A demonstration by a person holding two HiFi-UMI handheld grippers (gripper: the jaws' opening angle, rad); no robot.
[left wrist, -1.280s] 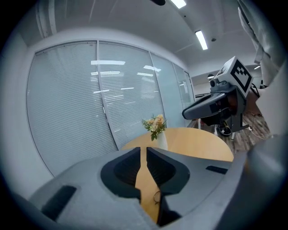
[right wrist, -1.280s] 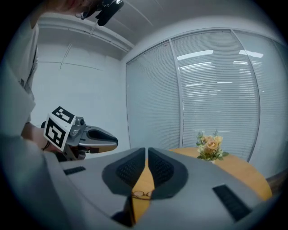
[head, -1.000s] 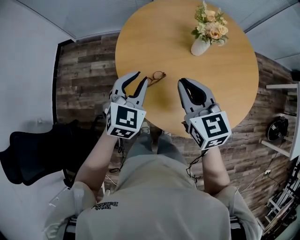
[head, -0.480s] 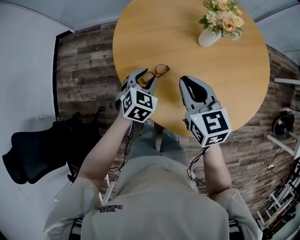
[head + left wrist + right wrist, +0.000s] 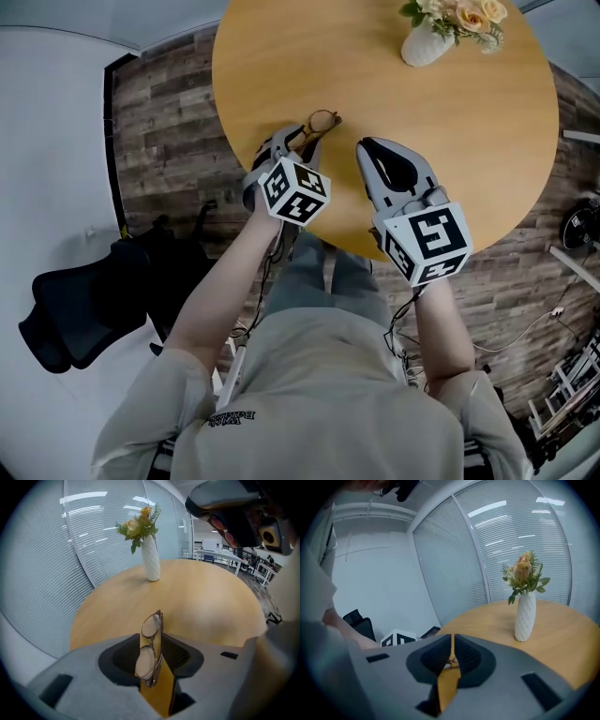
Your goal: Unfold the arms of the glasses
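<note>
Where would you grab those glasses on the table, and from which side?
Probably the lens rim nearest the left tool, angled down along their length: the folded glasses lie end-on to it, so its open jaws straddle their thin width.

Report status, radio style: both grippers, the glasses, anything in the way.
Left gripper open, straddling the glasses, no grip. Right gripper shut, empty, beside it. Glasses on the table, arms look folded. Nothing blocking; vase far off.

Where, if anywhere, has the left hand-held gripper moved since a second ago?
Yes: left hand-held gripper advanced along the round wooden table to straddle the brown-framed glasses, jaws open.
</note>
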